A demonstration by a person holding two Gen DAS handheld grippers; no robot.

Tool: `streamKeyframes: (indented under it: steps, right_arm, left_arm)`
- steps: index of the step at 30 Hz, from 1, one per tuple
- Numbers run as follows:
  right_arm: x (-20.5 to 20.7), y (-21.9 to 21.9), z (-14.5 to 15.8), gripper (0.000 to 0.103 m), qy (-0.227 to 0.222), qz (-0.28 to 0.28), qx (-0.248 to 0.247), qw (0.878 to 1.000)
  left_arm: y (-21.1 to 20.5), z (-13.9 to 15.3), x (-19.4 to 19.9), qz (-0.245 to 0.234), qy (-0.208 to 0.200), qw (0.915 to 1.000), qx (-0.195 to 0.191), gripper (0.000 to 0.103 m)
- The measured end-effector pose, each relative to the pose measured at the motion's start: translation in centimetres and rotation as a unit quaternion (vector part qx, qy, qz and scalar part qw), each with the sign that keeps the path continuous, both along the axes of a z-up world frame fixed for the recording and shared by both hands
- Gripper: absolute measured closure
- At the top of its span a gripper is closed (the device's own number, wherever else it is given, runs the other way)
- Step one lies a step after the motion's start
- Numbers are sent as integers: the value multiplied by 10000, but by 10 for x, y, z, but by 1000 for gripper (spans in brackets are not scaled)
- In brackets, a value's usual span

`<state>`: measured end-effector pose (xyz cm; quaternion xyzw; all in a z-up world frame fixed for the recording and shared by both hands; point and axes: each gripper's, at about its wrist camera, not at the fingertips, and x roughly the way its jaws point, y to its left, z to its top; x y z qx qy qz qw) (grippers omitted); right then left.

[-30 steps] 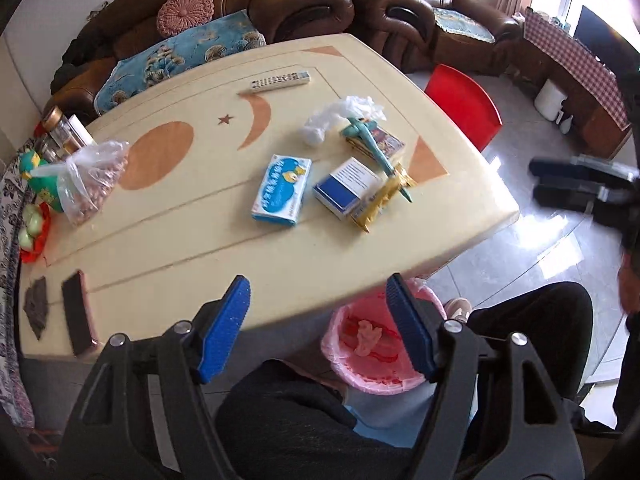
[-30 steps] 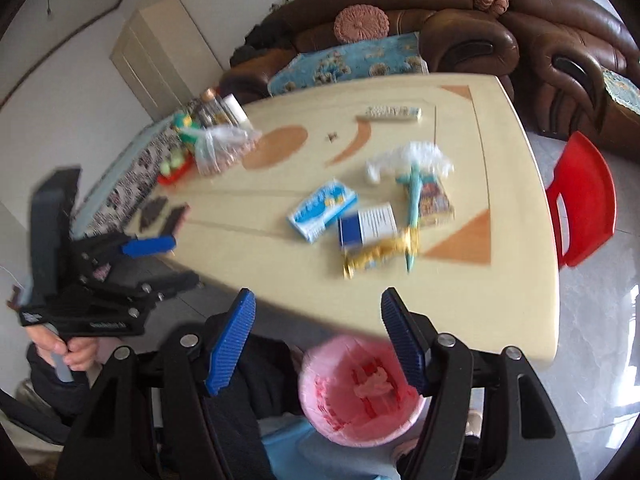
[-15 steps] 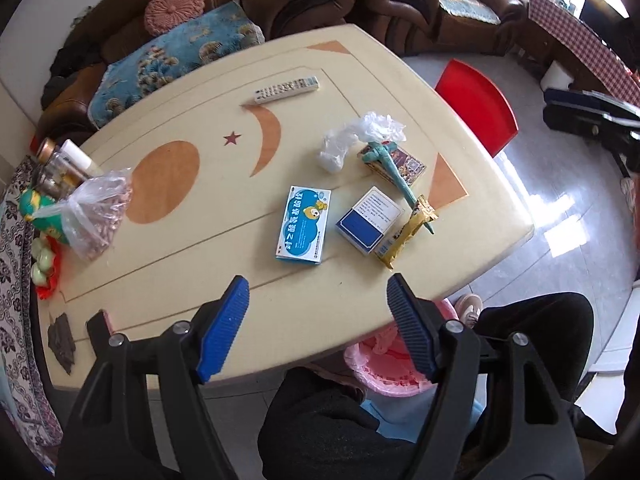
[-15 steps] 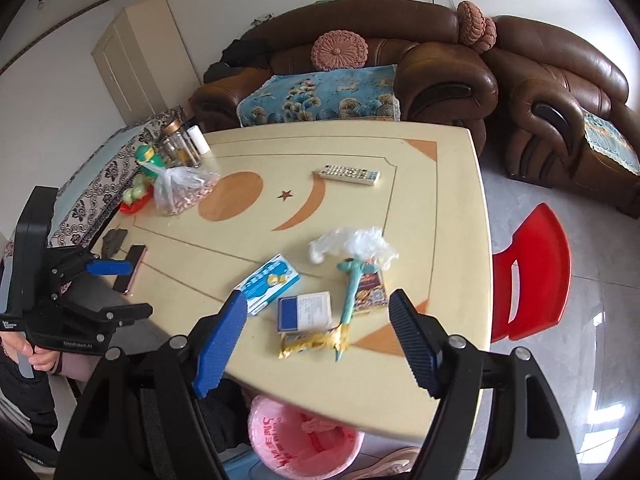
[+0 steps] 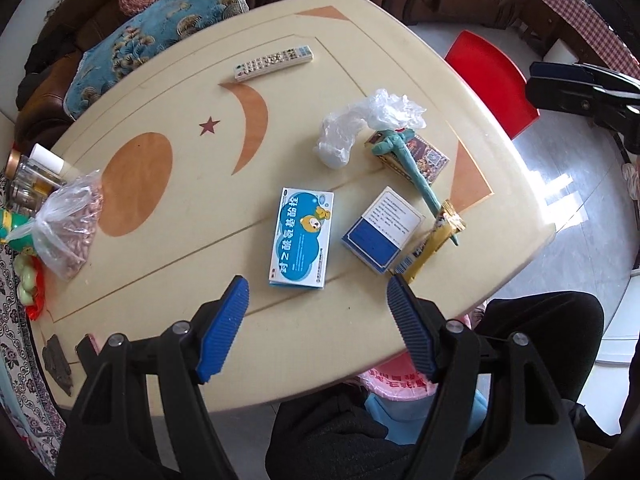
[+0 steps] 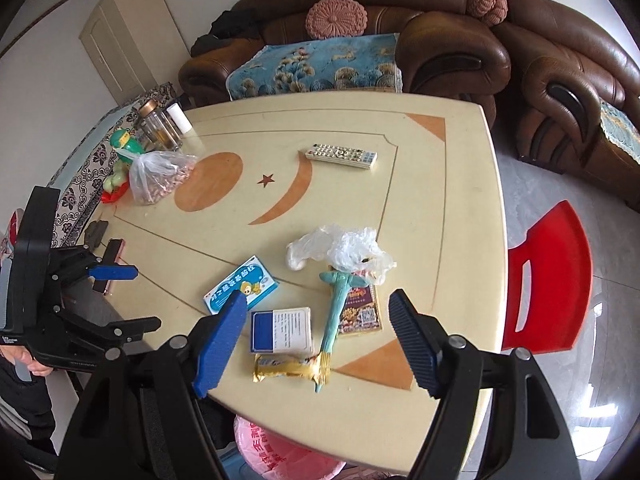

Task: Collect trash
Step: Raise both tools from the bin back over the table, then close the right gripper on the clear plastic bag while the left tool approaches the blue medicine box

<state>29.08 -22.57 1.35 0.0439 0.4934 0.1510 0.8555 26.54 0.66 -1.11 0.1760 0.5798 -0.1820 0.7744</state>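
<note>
My left gripper [image 5: 316,312] hangs released, jaws spread wide and holding nothing, above the table's [image 5: 168,240] near edge. Just ahead of it lies the light-blue box [image 5: 302,238]. Farther right sit the blue-and-white box [image 5: 382,230], the yellow wrapper [image 5: 430,242] and the teal wrapper [image 5: 412,162], with the crumpled plastic bag [image 5: 368,126] beyond them. My right gripper [image 6: 318,318] is released too, empty, hovering over those same pieces. The pink bin [image 6: 280,454] sits below it, under the table edge.
</note>
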Motion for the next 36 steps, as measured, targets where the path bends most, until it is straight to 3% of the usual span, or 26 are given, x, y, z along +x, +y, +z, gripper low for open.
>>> streamKeyframes:
  steps: [17,36]
  right_arm:
    - [71,8,-75,31,613,114,-128,9980]
    - [130,21,-139,31,1011,116,-337,9942]
  left_arm:
    - [-1,-88,50,44,750,9970,199,33]
    - [12,-152,83,-11,1159,9927,327,32]
